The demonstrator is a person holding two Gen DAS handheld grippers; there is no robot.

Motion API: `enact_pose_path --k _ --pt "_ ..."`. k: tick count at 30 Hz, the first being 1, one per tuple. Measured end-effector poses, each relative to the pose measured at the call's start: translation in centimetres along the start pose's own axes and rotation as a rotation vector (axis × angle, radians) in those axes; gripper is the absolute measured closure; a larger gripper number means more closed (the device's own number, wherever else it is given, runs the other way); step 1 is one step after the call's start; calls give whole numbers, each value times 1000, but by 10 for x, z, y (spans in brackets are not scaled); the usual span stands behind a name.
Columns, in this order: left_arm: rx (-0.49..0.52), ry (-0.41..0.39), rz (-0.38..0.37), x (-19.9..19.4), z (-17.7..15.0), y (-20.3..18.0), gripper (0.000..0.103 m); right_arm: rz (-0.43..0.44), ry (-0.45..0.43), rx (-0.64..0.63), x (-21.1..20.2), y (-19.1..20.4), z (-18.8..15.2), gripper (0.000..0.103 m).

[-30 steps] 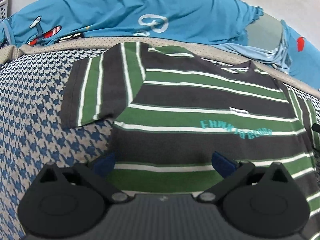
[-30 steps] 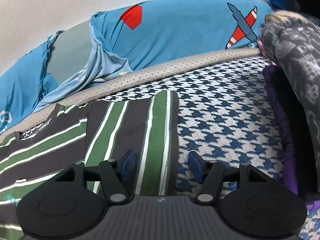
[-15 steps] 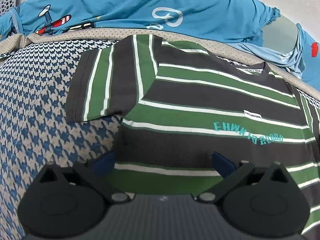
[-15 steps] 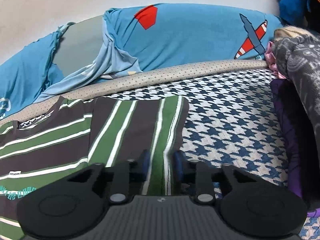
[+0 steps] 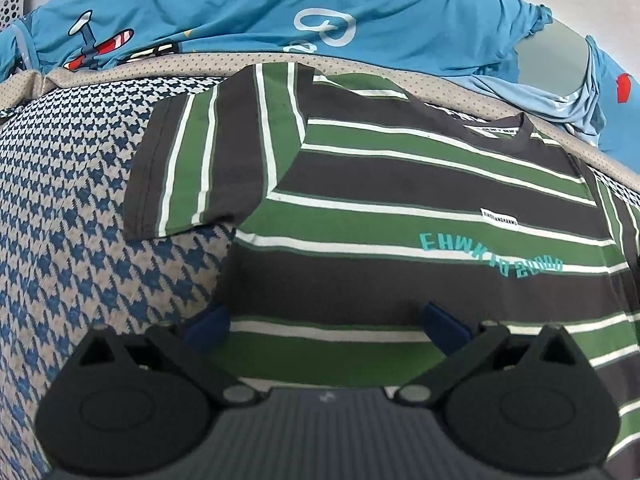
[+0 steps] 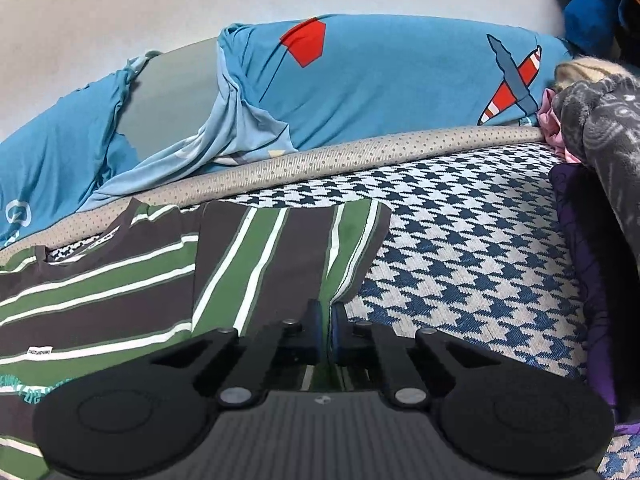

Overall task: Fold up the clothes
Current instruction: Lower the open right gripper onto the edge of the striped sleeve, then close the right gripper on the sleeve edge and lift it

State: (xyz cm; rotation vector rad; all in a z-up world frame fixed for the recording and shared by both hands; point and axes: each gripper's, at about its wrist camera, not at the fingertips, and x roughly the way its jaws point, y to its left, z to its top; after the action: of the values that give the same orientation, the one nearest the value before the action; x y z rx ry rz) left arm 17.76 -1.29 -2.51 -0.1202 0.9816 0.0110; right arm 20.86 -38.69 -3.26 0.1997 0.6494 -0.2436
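My right gripper (image 6: 325,334) is clamped on the sleeve hem of the green, charcoal and white striped cotton T-shirt (image 5: 400,208) lying flat on the houndstooth bedcover (image 5: 80,240), my left gripper (image 5: 326,320) gapes unengaged over its side, so a one-sided lift risks skewing the fold.

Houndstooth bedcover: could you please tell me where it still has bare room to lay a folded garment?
One bare patch lies right of the striped T-shirt sleeve, up to the grey fleece and purple pile. Another lies left of the other sleeve on the houndstooth bedcover. The middle is crowded by the shirt; blue bedding lines the far edge.
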Motion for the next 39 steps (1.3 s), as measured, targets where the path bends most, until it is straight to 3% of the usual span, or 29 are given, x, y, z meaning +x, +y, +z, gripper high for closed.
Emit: enact_pose_path --k 12,21,26,31,37,39 --pt "6 1 -7 -1 -1 -2 0 41 -56 13 -13 4 5 97" --pt "6 1 -10 -1 -2 -2 0 29 11 100 -6 -9 1 95" --pt "6 1 -15 -2 -2 -3 0 28 49 144 -6 -16 -1 80" --pt "13 0 -18 -3 -2 -6 0 25 56 145 -7 -16 -3 75" --pt "15 2 -18 -3 -3 -6 0 13 46 110 -6 -9 -6 75" --pt "17 2 -19 -3 -3 -7 0 13 38 105 -5 -9 -7 84"
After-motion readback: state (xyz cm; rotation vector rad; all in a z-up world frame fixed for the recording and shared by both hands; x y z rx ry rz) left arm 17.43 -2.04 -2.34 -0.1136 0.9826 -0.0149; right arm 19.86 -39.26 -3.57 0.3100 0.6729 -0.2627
